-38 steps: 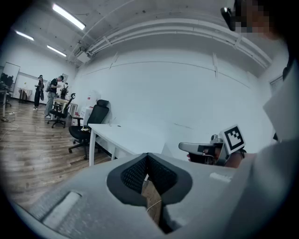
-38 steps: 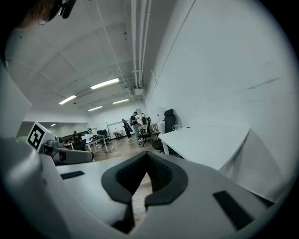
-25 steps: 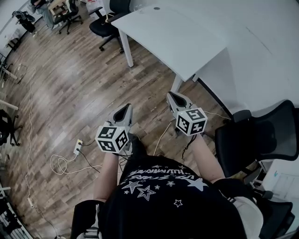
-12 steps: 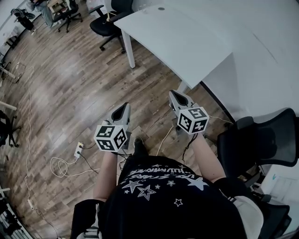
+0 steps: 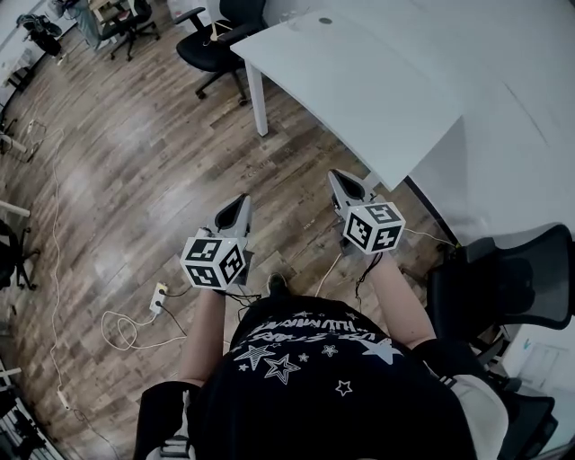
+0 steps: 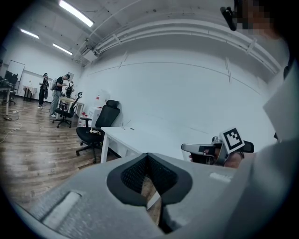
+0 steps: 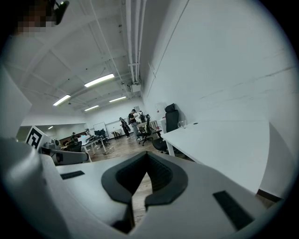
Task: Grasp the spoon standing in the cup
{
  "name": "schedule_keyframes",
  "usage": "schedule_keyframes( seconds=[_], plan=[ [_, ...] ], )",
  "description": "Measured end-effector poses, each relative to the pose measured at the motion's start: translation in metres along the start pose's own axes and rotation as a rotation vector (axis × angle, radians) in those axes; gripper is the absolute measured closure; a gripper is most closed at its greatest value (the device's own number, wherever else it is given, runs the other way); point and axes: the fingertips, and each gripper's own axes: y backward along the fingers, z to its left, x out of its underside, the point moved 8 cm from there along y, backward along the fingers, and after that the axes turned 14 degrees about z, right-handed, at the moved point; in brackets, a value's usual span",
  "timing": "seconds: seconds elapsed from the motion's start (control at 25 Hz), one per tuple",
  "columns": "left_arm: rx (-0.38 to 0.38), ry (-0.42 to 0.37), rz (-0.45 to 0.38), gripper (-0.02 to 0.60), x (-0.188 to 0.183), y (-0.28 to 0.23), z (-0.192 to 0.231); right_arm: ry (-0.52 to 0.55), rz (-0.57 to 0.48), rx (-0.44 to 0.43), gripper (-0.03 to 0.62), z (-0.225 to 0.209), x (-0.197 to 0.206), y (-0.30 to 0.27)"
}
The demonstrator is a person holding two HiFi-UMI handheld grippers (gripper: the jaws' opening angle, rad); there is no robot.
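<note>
I make out no spoon and no cup in any view. My left gripper (image 5: 240, 201) and right gripper (image 5: 338, 176) are held side by side above the wooden floor, pointing toward the white table (image 5: 377, 81). Both are shut with nothing between the jaws. In the left gripper view the left gripper (image 6: 147, 156) has its pads meeting at the tip, and the right gripper (image 6: 202, 148) shows off to the right. The right gripper view shows the right gripper (image 7: 147, 154) closed the same way, with the table's edge (image 7: 219, 144) just ahead on the right.
A black office chair (image 5: 211, 40) stands at the table's far end and another (image 5: 512, 278) at my right. A power strip with loose cables (image 5: 153, 301) lies on the floor at the left. A small dark disc (image 5: 325, 20) sits far along the tabletop. People stand far off (image 7: 133, 122).
The table and floor have slid toward me in the head view: I have walked forward with both grippers, which keep their spacing and stay shut.
</note>
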Motion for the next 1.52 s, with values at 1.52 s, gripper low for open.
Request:
schedule_keyframes(
  seconds=[1.52],
  plan=[
    [-0.023,0.042,0.038,0.577,-0.16,-0.192,0.179,-0.086,-0.018,0.013,0.585,-0.134,-0.161,-0.252]
  ],
)
